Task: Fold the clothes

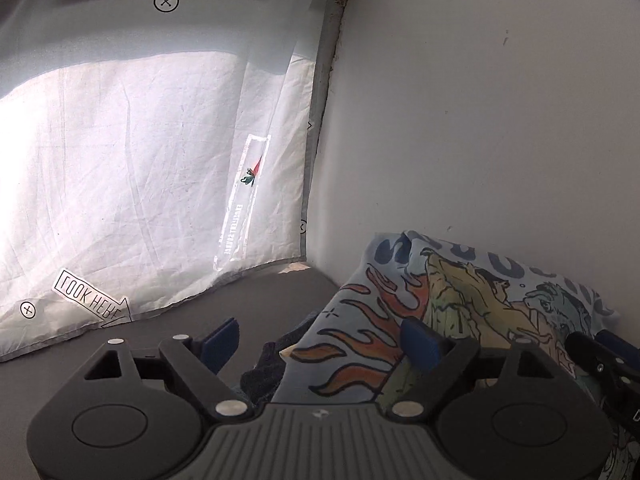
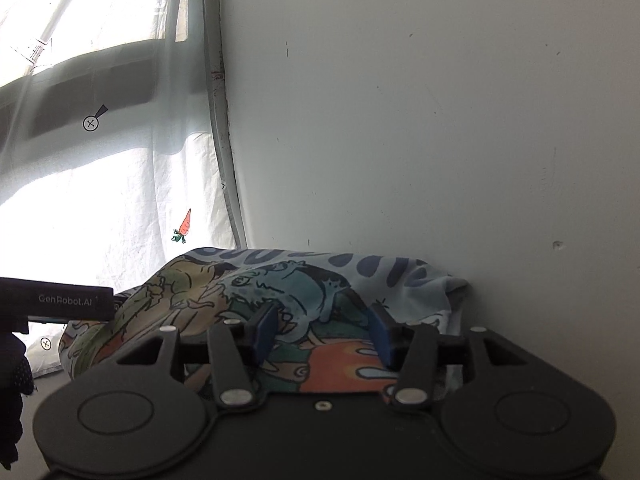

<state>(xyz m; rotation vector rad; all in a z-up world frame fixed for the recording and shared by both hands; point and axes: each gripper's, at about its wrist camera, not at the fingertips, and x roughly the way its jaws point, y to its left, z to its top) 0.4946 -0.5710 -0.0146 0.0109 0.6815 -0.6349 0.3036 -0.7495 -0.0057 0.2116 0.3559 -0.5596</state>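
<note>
A light blue printed garment (image 1: 452, 296) with orange flames and cartoon animals lies bunched against the white wall. In the left wrist view my left gripper (image 1: 320, 340) stands open and wide. Its right pad (image 1: 420, 346) rests at the cloth's near edge and its left pad (image 1: 222, 340) is over bare table. A dark garment (image 1: 262, 372) peeks out under the printed one. In the right wrist view my right gripper (image 2: 323, 332) is open, and the printed garment (image 2: 280, 280) lies just beyond and between its pads, which do not pinch it. The left gripper's body (image 2: 56, 300) shows at the left.
A dark grey table top (image 1: 248, 300) ends at a white wall (image 1: 500, 120) on the right. A sunlit white curtain (image 1: 120, 160) with printed stickers hangs at the back left. Dark dotted fabric (image 2: 16, 380) sits at the left edge of the right wrist view.
</note>
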